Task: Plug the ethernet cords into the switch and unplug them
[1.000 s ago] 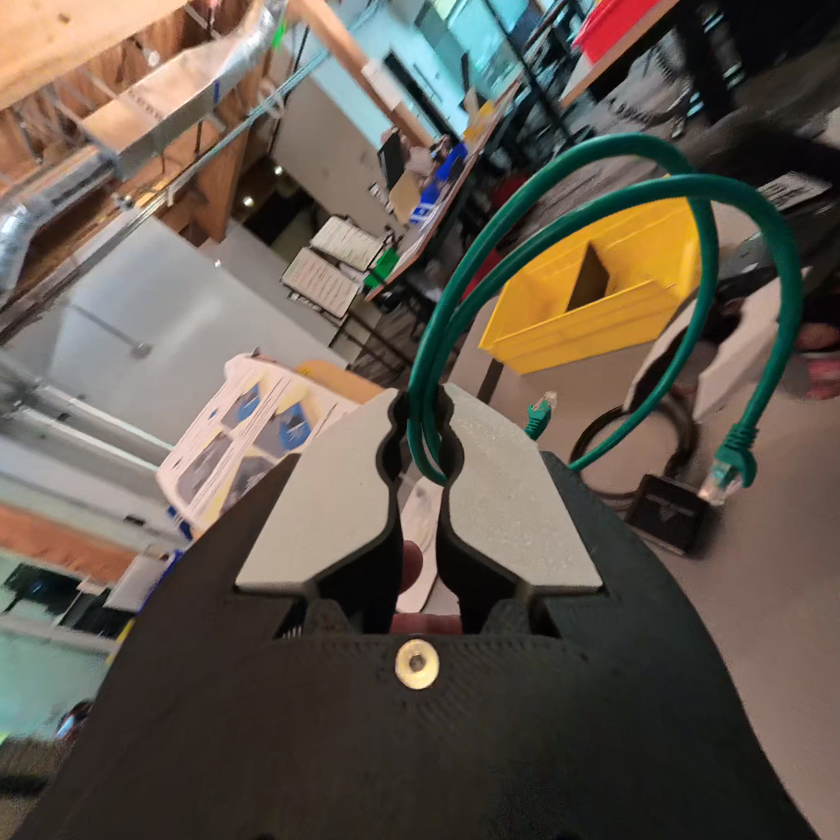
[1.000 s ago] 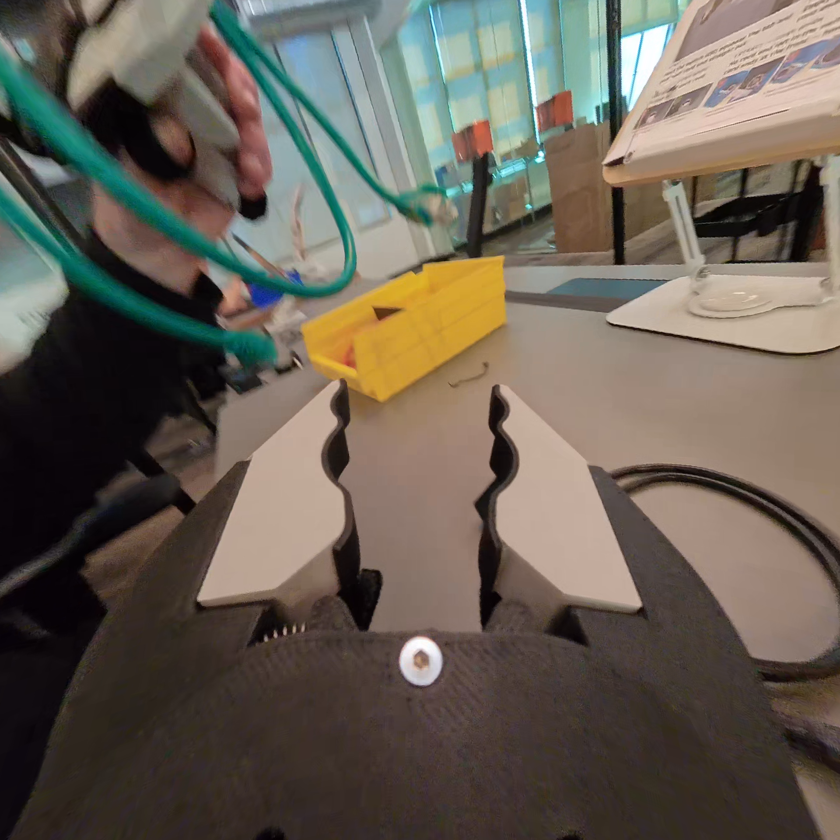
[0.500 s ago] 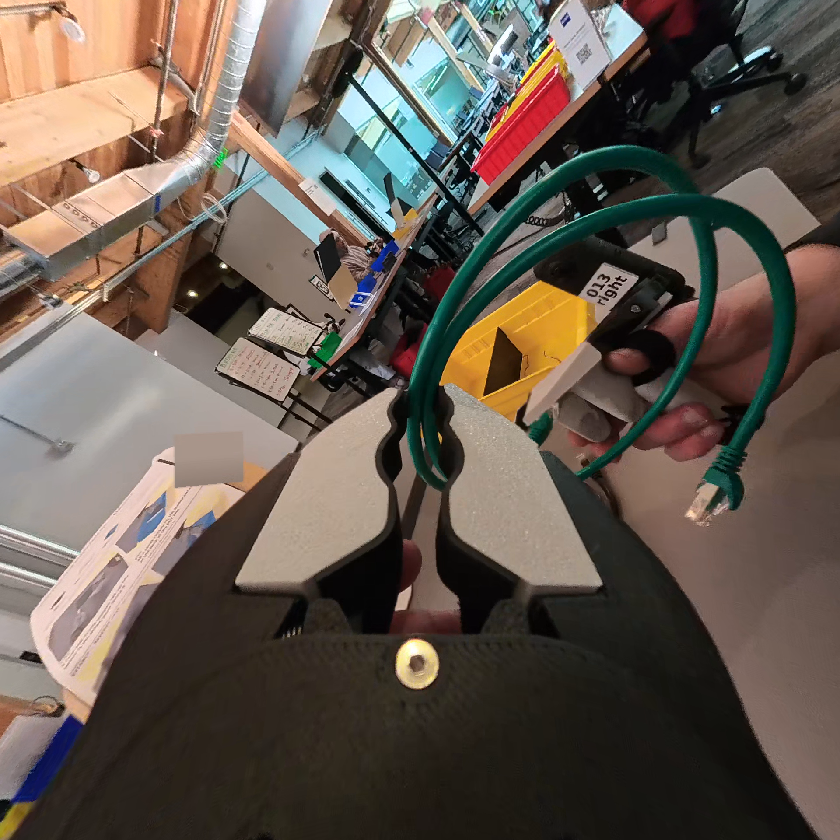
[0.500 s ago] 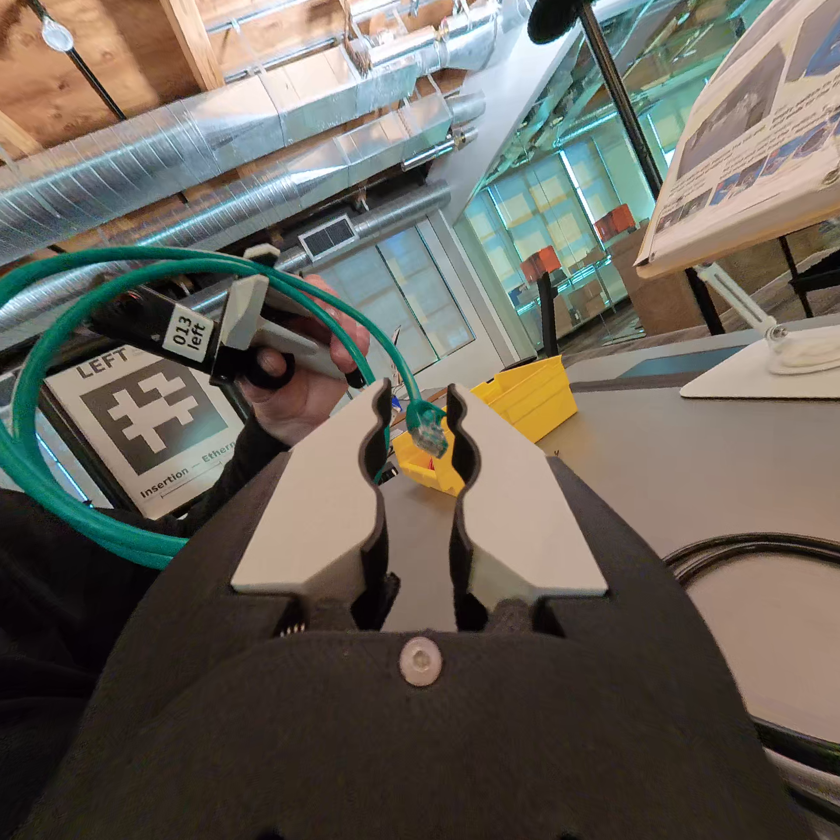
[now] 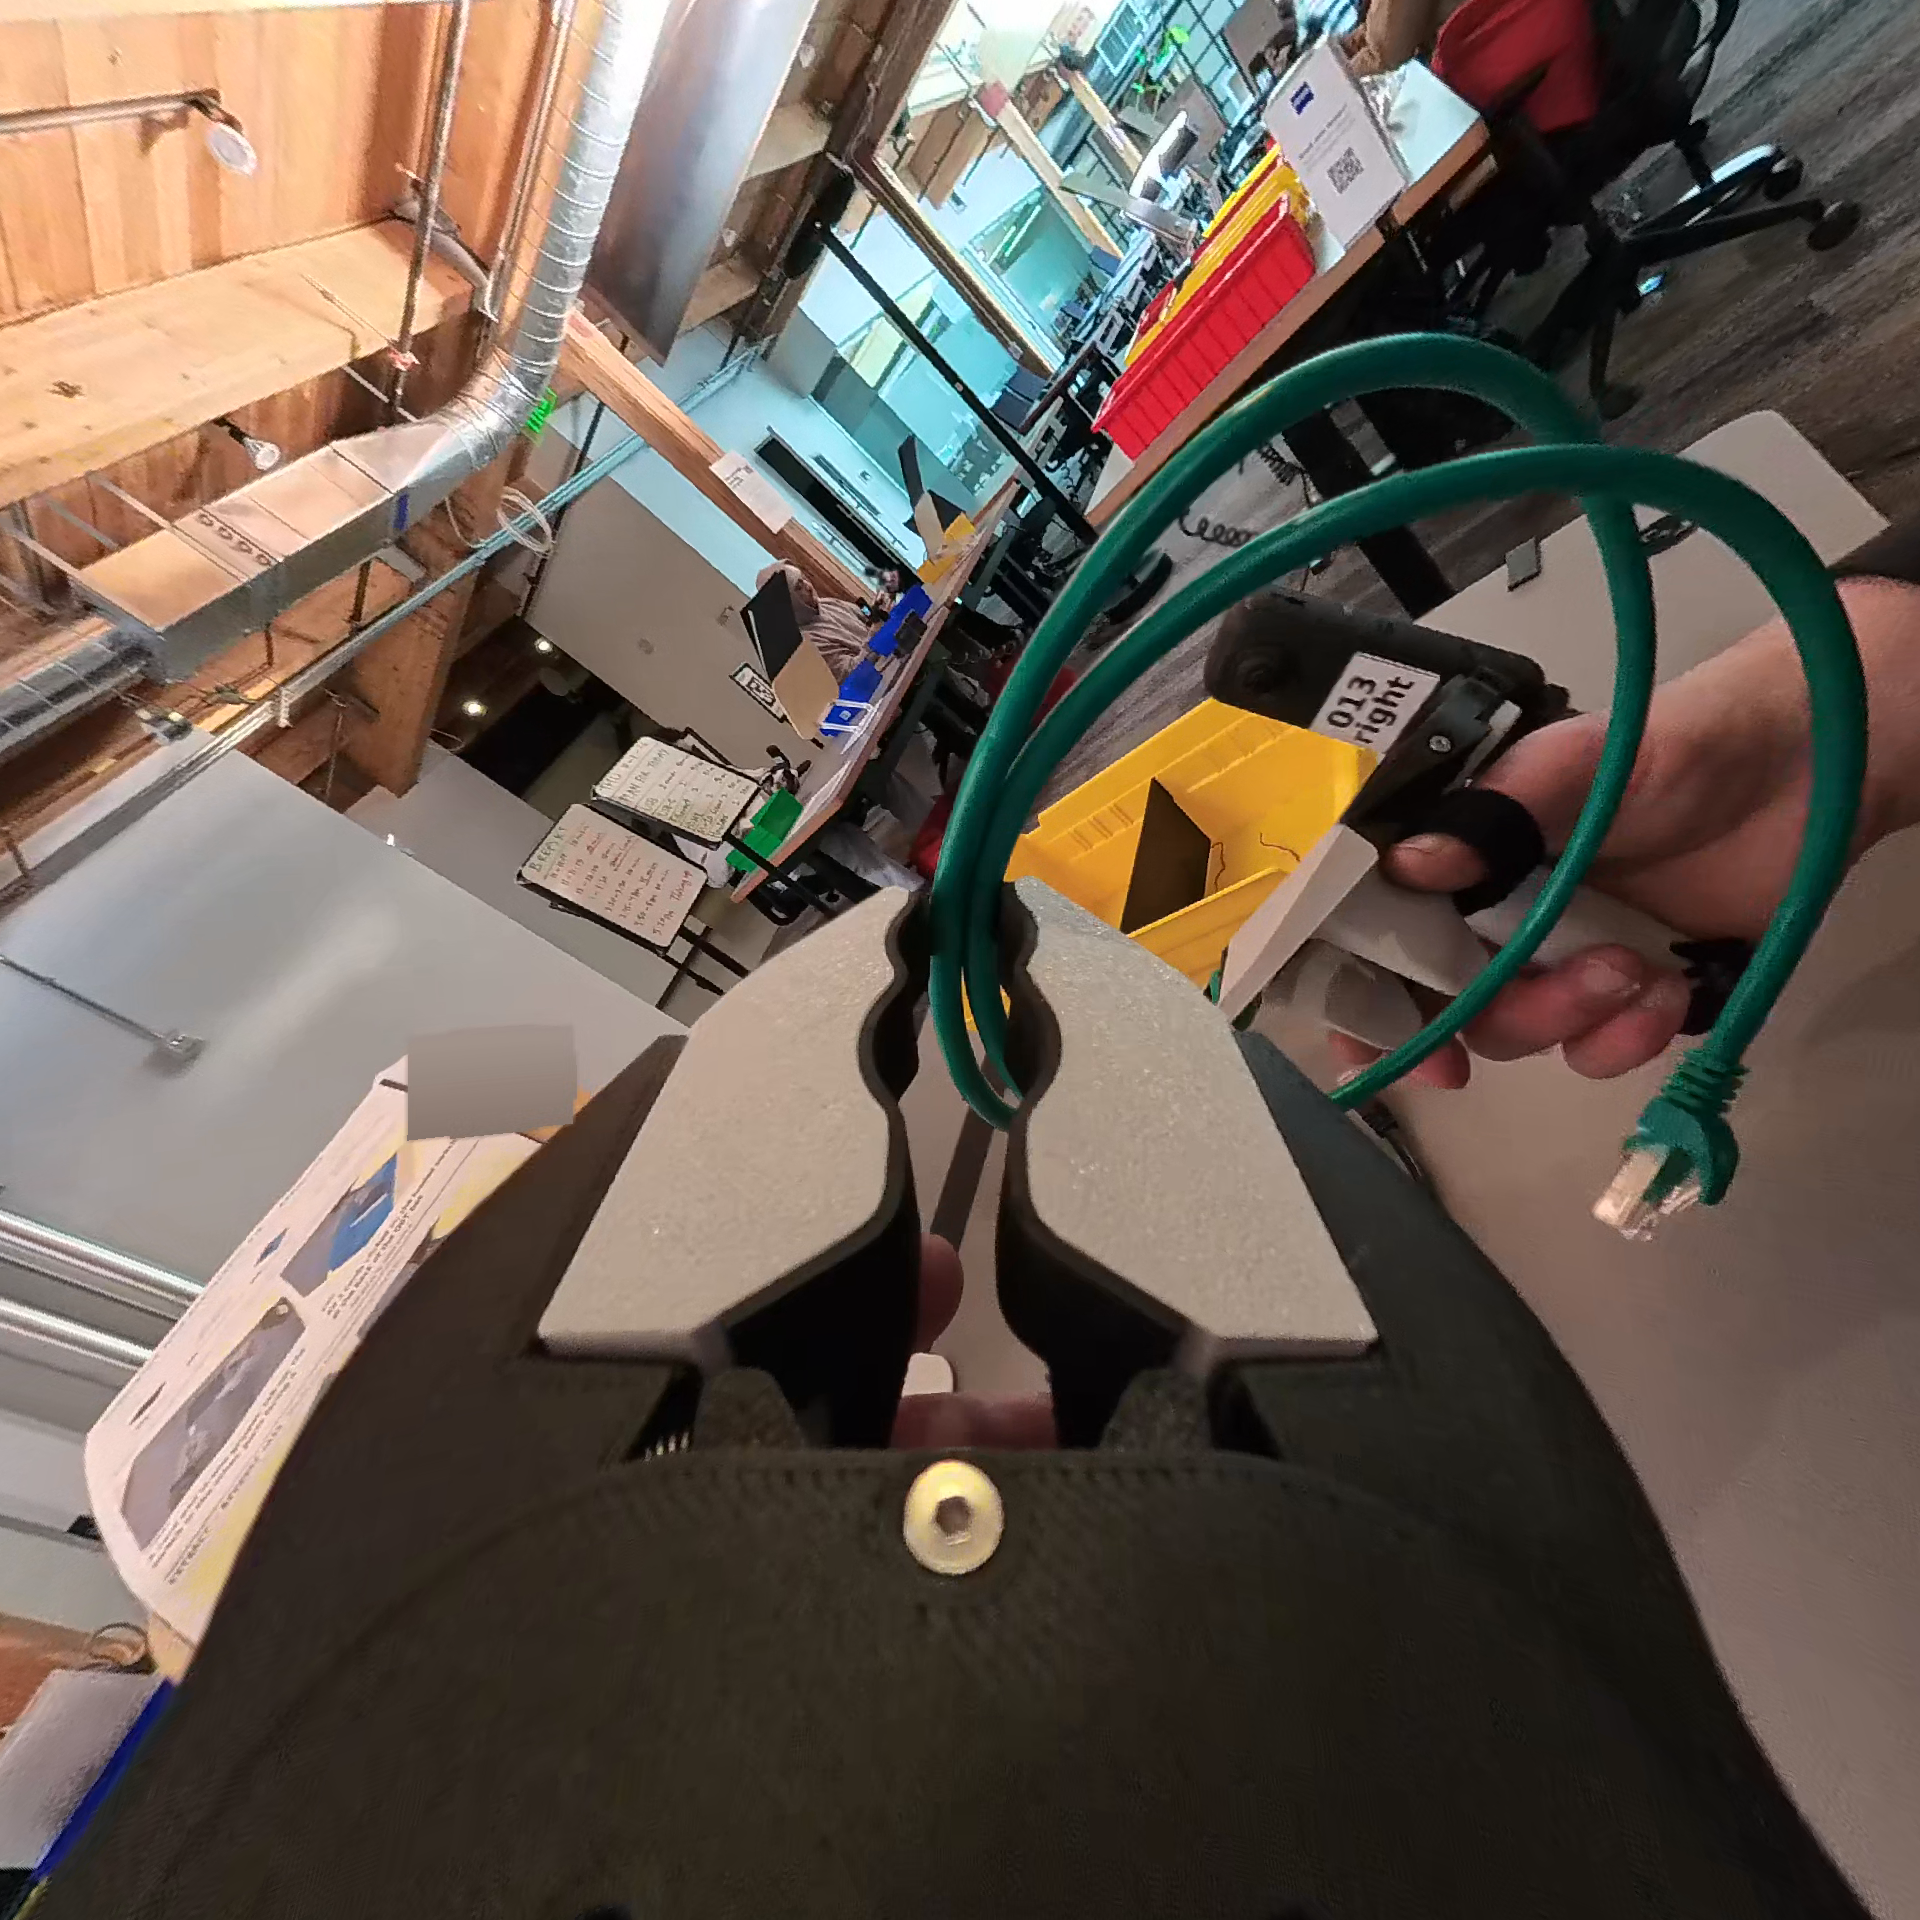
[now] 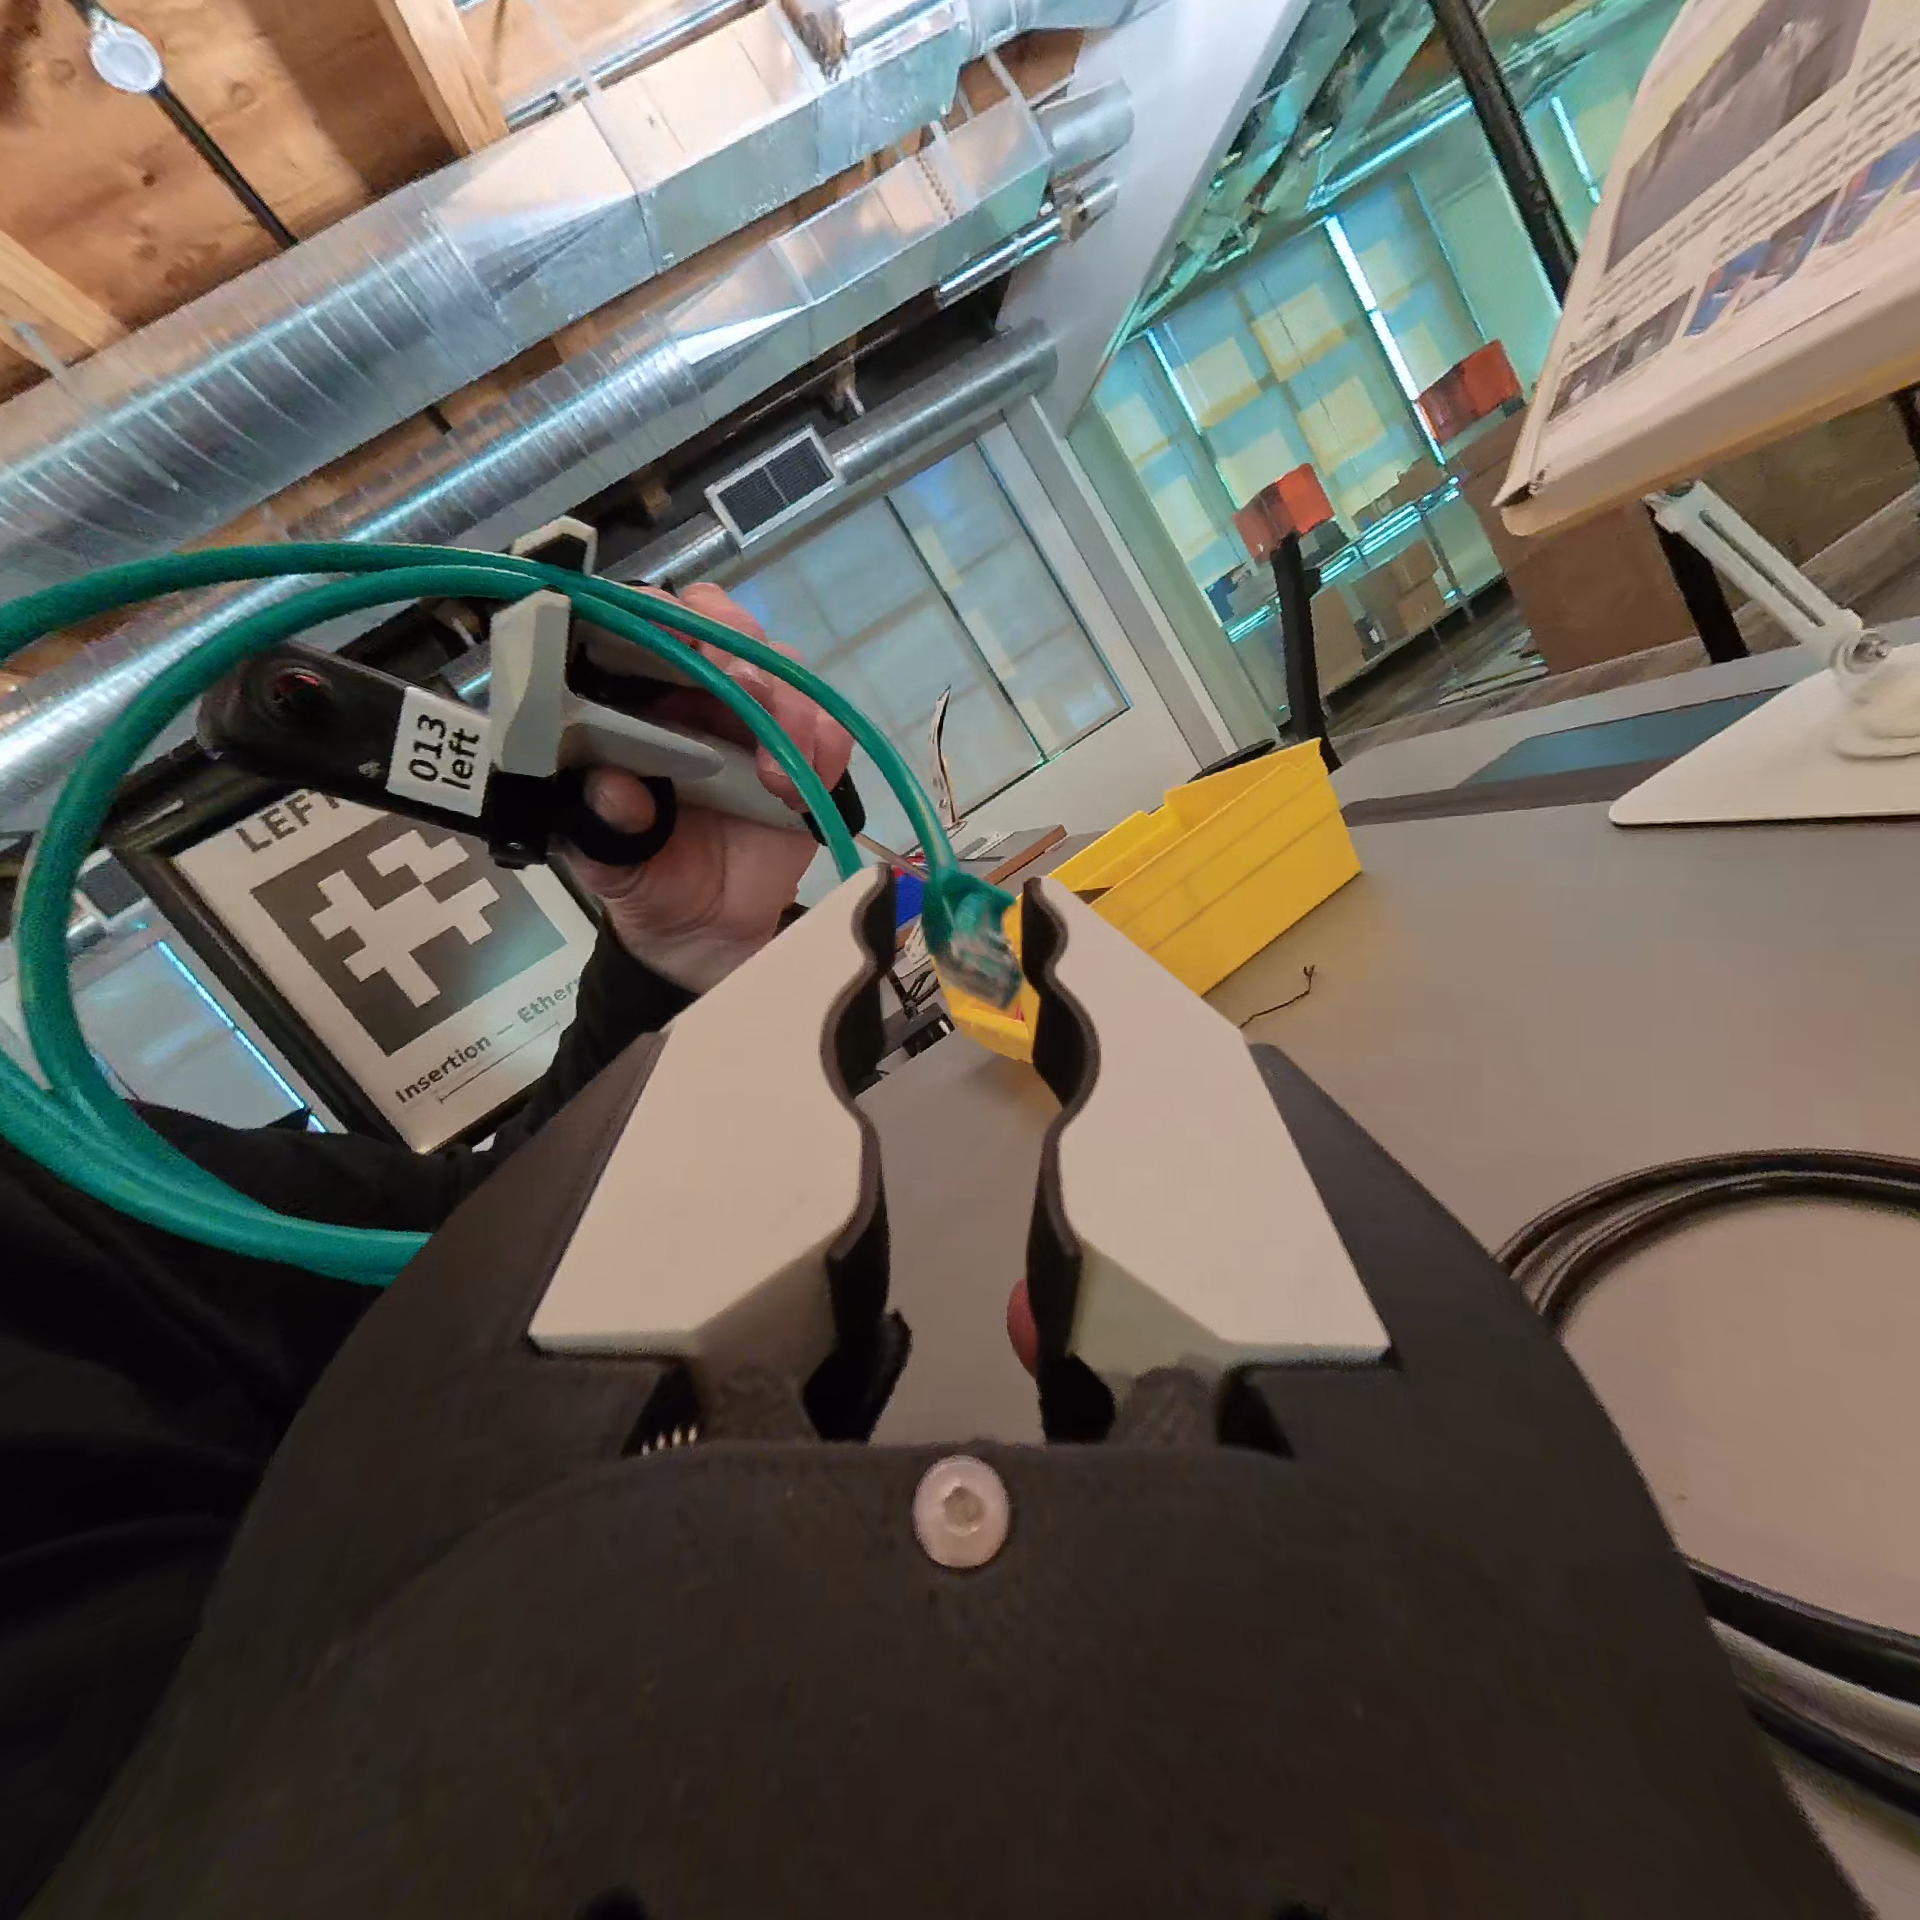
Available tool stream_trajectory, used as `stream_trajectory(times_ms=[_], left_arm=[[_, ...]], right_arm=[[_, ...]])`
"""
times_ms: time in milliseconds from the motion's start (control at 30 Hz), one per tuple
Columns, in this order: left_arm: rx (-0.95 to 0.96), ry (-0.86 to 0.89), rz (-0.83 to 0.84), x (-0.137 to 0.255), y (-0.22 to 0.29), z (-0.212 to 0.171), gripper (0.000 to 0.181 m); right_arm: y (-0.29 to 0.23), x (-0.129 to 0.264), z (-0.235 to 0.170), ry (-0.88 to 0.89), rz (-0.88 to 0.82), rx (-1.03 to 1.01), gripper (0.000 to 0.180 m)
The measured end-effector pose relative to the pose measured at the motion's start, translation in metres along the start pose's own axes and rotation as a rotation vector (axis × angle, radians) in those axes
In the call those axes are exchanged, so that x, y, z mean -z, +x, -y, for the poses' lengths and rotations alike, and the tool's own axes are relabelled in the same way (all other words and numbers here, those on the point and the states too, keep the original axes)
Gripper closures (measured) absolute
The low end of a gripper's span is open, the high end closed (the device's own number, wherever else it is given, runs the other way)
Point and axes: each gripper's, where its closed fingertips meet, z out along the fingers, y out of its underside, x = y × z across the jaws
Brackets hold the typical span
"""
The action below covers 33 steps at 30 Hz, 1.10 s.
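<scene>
The left gripper point(image 5: 966, 997) fingers point(image 5: 769, 1132) pinch a looped green ethernet cord point(image 5: 1756, 665), its plug point(image 5: 1662, 1164) dangling free.

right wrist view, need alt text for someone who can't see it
The right gripper, jaws open, reaches toward a green ethernet cord's plug, which sits between its tips without being clamped. The cord loops back to the left gripper, held in a hand. A yellow bin sits on the grey table behind.
</scene>
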Motion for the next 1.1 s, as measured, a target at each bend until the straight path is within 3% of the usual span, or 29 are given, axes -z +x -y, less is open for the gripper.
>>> stream_trajectory(times_ms=[33, 367, 433, 667, 733, 900, 1100], left_arm=[[0.002, 0.0, -0.004, -0.001, 0.001, -0.001, 0.17], [0.032, -0.067, 0.005, -0.006, 0.008, -0.029, 0.169], [0.056, -0.117, -0.018, -0.007, 0.015, -0.048, 0.169], [0.179, -0.419, -0.155, 0.006, 0.045, -0.146, 0.142], [0.198, -0.477, -0.11, 0.015, 0.033, -0.16, 0.14], [0.091, -0.431, 0.038, 0.005, 0.005, -0.117, 0.135], [-0.092, -0.407, -0.036, -0.029, 0.04, -0.077, 0.134]], right_arm=[[-0.001, 0.001, 0.001, 0.002, 0.003, 0.01, 0.167], [0.012, 0.011, 0.012, -0.014, -0.127, 0.163, 0.169], [0.02, 0.018, 0.022, -0.011, -0.211, 0.249, 0.169], [0.024, 0.036, 0.045, -0.073, -0.43, 0.62, 0.17], [0.021, 0.035, 0.045, -0.091, -0.446, 0.679, 0.17], [0.024, 0.027, 0.034, -0.154, -0.508, 0.739, 0.169], [0.018, 0.014, 0.017, -0.198, -0.505, 0.754, 0.17]])
